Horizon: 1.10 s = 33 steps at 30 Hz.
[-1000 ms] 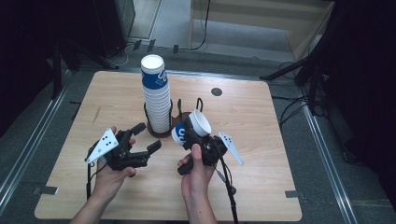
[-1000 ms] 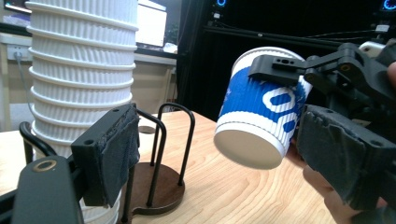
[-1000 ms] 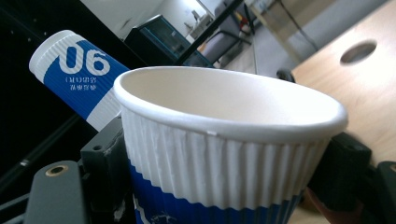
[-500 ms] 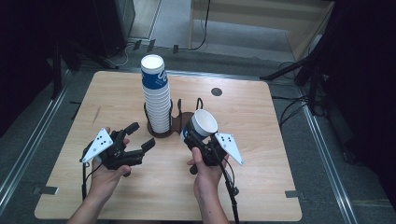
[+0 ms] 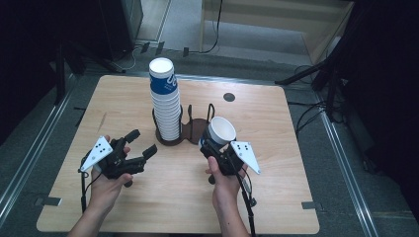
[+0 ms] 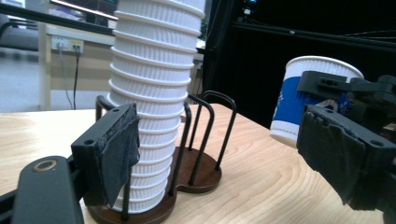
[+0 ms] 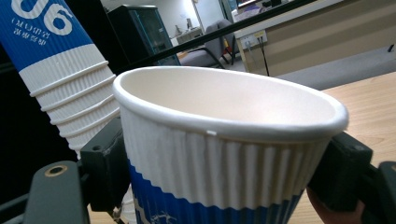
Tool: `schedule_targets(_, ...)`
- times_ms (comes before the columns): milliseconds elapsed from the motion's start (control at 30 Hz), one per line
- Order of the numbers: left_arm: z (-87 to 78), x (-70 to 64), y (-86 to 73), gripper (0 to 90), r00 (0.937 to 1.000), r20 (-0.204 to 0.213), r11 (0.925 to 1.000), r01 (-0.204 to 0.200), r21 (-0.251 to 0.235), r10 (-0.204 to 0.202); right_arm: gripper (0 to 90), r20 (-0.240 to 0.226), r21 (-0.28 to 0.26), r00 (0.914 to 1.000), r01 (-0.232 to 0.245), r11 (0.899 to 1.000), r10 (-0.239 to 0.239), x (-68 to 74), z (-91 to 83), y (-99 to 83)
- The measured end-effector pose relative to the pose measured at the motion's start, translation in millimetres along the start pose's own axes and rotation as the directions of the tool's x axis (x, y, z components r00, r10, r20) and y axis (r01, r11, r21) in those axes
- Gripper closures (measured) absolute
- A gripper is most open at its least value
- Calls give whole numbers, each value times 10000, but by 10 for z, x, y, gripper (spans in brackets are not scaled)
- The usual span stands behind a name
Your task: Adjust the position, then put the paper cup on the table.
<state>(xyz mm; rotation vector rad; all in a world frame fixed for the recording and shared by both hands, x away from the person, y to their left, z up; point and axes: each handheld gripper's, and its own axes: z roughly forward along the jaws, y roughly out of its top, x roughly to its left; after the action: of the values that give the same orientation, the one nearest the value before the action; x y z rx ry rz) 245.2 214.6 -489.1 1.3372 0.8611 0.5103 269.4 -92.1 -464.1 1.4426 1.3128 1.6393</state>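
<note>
A tall stack of white and blue ribbed paper cups point(image 5: 165, 103) point(image 6: 152, 107) point(image 7: 56, 70) stands in the left ring of a dark wire cup holder point(image 5: 184, 132) point(image 6: 196, 172) at the table's middle. My right gripper point(image 5: 216, 148) is shut on a single paper cup point(image 5: 220, 130) point(image 6: 310, 98) point(image 7: 224, 144), held upright, mouth up, just right of the holder and above the table. My left gripper point(image 5: 140, 143) point(image 6: 233, 158) stands open at the left, its jaws empty and pointed at the stack.
The wooden table point(image 5: 276, 197) has a small dark round mark point(image 5: 229, 97) near its far edge. Cables trail from both grippers toward the table's front edge. Dark stands and cables lie on the floor beyond the table.
The right gripper has turned the cup from tilted to upright and shifted it slightly right. The left gripper has drifted a little nearer the front left.
</note>
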Motion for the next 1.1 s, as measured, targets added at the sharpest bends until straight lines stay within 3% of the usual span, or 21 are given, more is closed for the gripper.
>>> schedule_targets(300,-84,137,10,144,9990,-450,9999,73,-148,-80,199,104,-189,9991,423,9989,-421,-57,11,39)
schedule_targets(567,-195,305,-28,144,9944,-1038,9998,173,-68,-179,198,236,-257,9986,488,9985,-482,-118,24,65)
schedule_targets(767,-307,444,-55,144,9878,-1523,9994,296,-160,-317,197,301,-355,9963,809,9961,-799,-143,51,88)
schedule_targets(1100,-547,683,-126,145,9713,-2322,9982,422,-435,-512,196,869,-388,9879,1319,9905,-1282,-258,119,137)
